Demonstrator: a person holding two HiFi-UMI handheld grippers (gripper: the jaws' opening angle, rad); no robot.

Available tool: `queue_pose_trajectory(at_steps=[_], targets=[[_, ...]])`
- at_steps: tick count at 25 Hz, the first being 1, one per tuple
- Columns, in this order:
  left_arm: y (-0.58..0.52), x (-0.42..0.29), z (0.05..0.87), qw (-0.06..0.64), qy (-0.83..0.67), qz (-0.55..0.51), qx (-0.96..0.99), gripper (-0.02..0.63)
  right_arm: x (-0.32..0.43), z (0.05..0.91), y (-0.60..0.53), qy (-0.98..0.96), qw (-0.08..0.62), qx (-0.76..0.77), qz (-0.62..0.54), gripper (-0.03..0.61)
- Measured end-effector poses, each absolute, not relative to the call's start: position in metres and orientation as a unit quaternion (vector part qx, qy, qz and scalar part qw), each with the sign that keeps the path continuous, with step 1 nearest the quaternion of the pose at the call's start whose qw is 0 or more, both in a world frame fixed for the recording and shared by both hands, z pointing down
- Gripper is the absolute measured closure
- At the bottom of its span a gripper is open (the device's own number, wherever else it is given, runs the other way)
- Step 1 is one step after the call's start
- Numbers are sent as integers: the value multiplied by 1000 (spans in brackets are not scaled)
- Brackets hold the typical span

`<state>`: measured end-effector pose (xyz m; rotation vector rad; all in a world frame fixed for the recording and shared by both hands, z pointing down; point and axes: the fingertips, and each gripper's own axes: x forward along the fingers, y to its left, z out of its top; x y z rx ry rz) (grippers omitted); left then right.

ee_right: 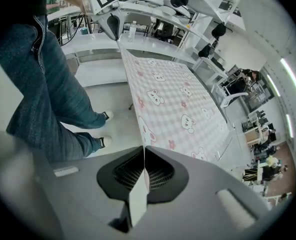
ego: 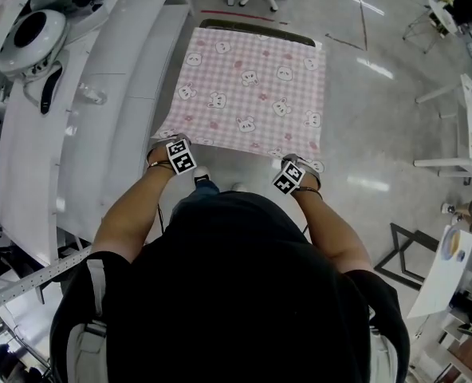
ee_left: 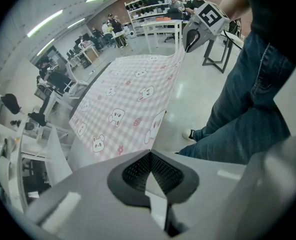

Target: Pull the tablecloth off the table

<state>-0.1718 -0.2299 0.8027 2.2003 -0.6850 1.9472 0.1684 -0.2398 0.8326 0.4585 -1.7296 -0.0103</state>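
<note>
Pink check: the tablecloth [ego: 252, 86], printed with white cartoon bears, is pulled taut from both grippers out to the far table [ego: 256, 26] rim.
Left gripper [ee_left: 149, 159]: jaws clamped together on the cloth's near left corner.
Right gripper [ee_right: 144, 154]: jaws pinched tight on the near right corner.
Around: white workbench [ego: 100, 94] along the left, the person's jeans [ee_left: 248, 99] just near the cloth's edge, glossy grey floor [ego: 379, 118] on the right.

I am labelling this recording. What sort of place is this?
Probably a lab or workshop: long white workbenches, a white shelving rack with goods, and a polished grey concrete floor.
</note>
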Motion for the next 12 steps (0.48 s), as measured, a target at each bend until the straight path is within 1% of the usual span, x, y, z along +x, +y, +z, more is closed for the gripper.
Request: queue_pose_trajectory(at_steps=[12], targets=[[-197,-183,798,66,-218,636,737,611,158,825,-201,-747,632,207,13,548]])
